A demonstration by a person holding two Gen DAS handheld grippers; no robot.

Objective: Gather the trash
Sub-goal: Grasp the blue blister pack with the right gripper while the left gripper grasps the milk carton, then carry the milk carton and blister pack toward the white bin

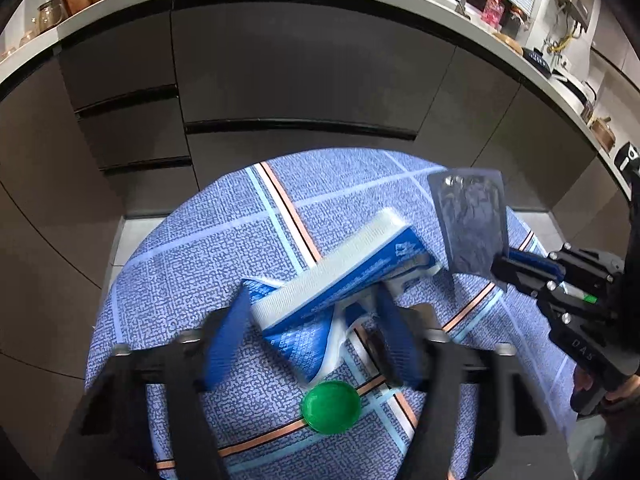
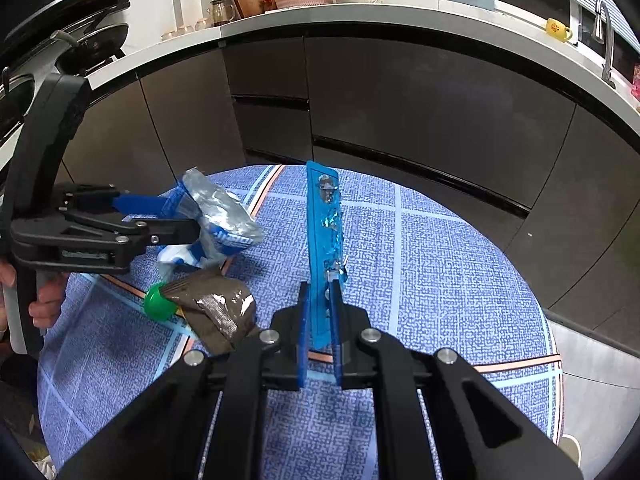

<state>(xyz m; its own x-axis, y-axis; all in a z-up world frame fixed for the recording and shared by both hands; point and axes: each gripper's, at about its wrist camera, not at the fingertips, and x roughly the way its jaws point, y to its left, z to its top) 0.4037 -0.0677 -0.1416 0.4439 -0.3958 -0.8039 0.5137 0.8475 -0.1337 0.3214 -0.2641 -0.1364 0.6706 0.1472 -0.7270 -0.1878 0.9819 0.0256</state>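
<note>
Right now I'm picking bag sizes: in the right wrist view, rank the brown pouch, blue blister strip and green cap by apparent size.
1. brown pouch
2. blue blister strip, nearly as large, seen edge-on, so unsure
3. green cap

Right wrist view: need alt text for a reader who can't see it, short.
The right gripper is shut on a flat blue blister pack, holding it upright over a round table with a blue checked cloth. At left, the left gripper has a crumpled blue-and-white wrapper between its jaws, above a brown wrapper and a green bottle cap.
</note>
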